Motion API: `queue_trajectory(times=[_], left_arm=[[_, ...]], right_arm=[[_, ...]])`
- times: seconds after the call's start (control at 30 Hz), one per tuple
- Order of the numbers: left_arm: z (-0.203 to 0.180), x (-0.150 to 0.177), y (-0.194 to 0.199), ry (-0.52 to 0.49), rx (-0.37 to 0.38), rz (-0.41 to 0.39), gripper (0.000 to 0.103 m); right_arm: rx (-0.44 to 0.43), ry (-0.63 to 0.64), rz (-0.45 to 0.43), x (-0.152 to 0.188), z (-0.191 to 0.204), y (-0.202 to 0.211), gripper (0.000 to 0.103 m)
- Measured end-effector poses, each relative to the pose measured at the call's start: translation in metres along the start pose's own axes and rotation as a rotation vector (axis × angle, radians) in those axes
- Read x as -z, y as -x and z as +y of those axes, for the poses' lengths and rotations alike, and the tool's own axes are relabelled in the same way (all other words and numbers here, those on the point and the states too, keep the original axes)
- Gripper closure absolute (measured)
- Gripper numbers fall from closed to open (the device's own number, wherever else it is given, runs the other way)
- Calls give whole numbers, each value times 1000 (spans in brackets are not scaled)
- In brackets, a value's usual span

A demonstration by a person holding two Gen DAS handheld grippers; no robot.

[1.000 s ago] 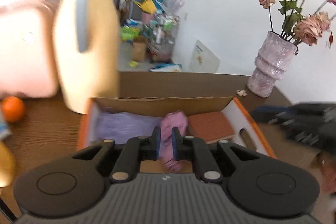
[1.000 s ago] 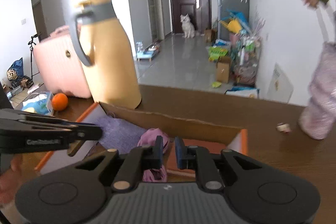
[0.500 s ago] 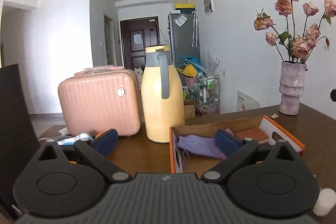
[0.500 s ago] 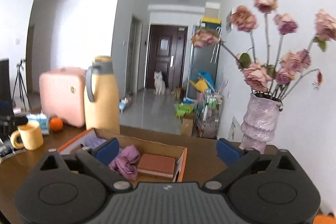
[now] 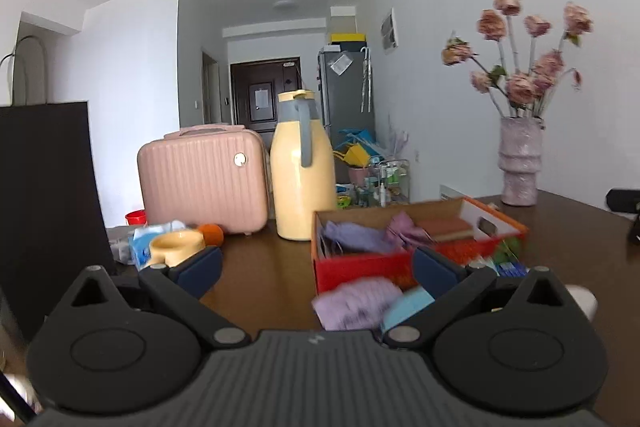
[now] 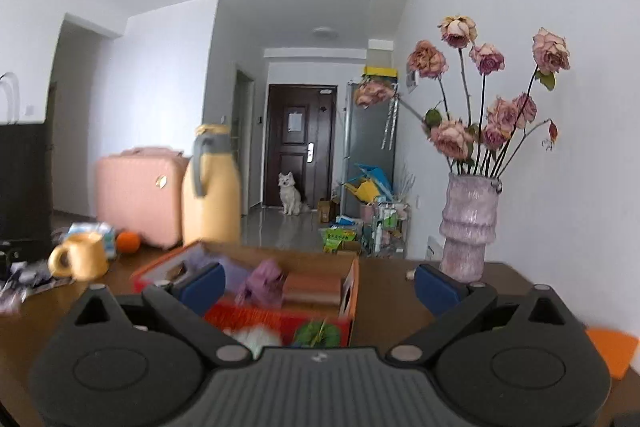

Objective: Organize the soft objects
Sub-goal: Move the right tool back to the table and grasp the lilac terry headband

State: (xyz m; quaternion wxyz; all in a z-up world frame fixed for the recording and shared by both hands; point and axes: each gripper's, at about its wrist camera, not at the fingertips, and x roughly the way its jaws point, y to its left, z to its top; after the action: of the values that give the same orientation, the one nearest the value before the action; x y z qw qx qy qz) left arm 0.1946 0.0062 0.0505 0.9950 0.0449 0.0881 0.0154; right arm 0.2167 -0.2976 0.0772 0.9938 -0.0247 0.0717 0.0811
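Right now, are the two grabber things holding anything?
No. The left gripper and the right gripper are both wide open, with nothing pinched between their fingers.

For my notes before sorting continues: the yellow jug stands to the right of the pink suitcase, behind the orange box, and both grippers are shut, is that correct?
Not quite: the left gripper and right gripper are open and empty, as each wrist view shows. The yellow jug does stand right of the pink suitcase, behind the orange box.
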Motion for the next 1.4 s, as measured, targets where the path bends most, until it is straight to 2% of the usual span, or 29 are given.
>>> queue_trajectory(times=[0.13, 0.27, 0.43, 0.63, 0.73, 0.9, 1.03, 1.1, 1.2, 1.27, 1.33, 1.4], left_arm=[[-5, 46, 38, 26, 22, 32, 0], [-2, 76, 70, 39, 22, 43, 0], [4, 75, 78, 31, 8, 44, 0], [4, 70, 68, 45, 30, 56, 0], [2, 68, 58, 63, 23, 73, 0], [-2, 59, 31, 75, 61, 103, 0], [1, 45, 1, 85, 74, 115, 0], [8, 38, -21, 127, 76, 145, 0], [27, 29, -65, 247, 69, 233, 1], [39, 24, -97, 316, 84, 279, 7], [47, 20, -128, 348, 90, 320, 15], [52, 20, -156, 371, 128, 352, 18]], right_arm=[[-19, 30, 34, 41, 14, 37, 0], [-49, 51, 85, 79, 30, 68, 0], [-54, -43, 103, 100, 35, 93, 0], [5, -94, 108, 95, 31, 85, 0], [-6, -112, 121, 93, 28, 79, 0], [6, -99, 166, 83, 19, 60, 0], [-5, -146, 170, 69, 16, 40, 4], [-43, -153, 175, 64, 18, 28, 8], [-92, -148, 195, 54, 29, -2, 13], [-131, -151, 219, 47, 38, -30, 18], [-176, -166, 242, 41, 49, -59, 25], [-230, -183, 282, 35, 65, -97, 31]])
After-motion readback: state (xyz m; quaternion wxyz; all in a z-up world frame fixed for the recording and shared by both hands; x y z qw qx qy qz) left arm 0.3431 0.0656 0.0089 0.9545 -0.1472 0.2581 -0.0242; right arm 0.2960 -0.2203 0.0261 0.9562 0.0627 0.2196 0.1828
